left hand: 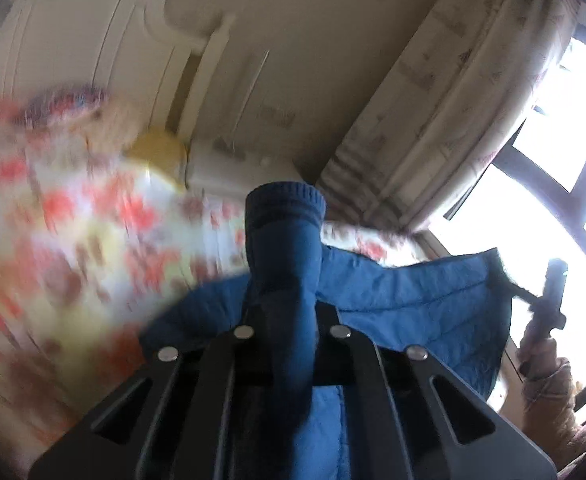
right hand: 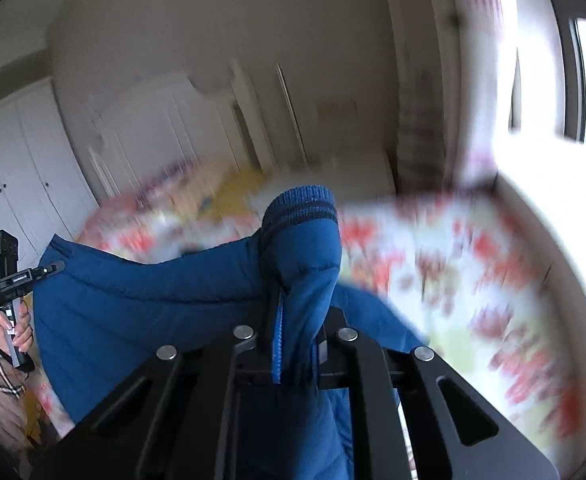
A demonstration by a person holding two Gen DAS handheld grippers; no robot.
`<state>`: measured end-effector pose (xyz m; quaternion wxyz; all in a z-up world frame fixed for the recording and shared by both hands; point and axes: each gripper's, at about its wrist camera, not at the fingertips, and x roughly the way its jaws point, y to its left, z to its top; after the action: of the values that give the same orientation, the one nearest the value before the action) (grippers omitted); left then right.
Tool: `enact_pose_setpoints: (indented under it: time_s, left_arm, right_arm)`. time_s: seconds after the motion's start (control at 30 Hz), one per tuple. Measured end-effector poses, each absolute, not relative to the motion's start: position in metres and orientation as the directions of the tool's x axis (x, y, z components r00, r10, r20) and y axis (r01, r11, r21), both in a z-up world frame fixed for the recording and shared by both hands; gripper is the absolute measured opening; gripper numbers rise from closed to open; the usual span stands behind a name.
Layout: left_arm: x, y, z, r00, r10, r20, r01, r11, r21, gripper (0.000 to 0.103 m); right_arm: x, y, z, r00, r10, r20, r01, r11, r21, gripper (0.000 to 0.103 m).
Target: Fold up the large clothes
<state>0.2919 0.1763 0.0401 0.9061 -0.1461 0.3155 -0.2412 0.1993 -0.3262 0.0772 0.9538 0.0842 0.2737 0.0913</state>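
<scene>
While both grippers pinch it, the blue quilted jacket (left hand: 405, 292) hangs stretched between them above the floral bedspread (left hand: 73, 220).

The left gripper (left hand: 289, 320) is clamped on one ribbed cuff (left hand: 285, 200), the right gripper (right hand: 293, 344) on the other cuff (right hand: 301, 204) beside the zip edge. Each handle sits in a hand (right hand: 15, 330). The blurred bedspread lies near a curtain (left hand: 433, 100) and bright window (left hand: 553, 140).
</scene>
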Motion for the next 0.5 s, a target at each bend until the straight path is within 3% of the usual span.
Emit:
enact_pose_setpoints:
  time_s: [0.07, 0.13, 0.33, 0.4, 0.5]
  left_arm:
    - [0.314, 0.177, 0.055, 0.679, -0.51, -0.528, 0.315, 0.852, -0.418, 0.007]
    - [0.35, 0.174, 0.048, 0.651, -0.487, -0.582, 0.259, 0.863, -0.434, 0.008]
    - [0.412, 0.146, -0.063, 0.543, -0.341, -0.767, 0.104, 0.934, -0.341, 0.01]
    - [0.413, 0.142, -0.091, 0.53, -0.328, -0.782, 0.101, 0.94, -0.325, 0.018]
    - [0.412, 0.15, -0.09, 0.538, -0.352, -0.766, 0.106, 0.93, -0.352, 0.018]
  right_arm:
    - [0.218, -0.328, 0.098, 0.846, 0.198, -0.496, -0.107, 0.973, 0.206, 0.01]
    - [0.255, -0.329, 0.092, 0.825, 0.159, -0.543, -0.058, 0.978, 0.199, 0.01]
    - [0.335, -0.331, -0.039, 0.623, 0.047, -0.781, 0.108, 0.984, 0.145, 0.01]
    - [0.333, -0.345, -0.071, 0.601, 0.117, -0.791, 0.138, 0.959, 0.247, 0.011]
    - [0.327, -0.353, -0.068, 0.618, 0.13, -0.776, 0.152, 0.948, 0.279, 0.011]
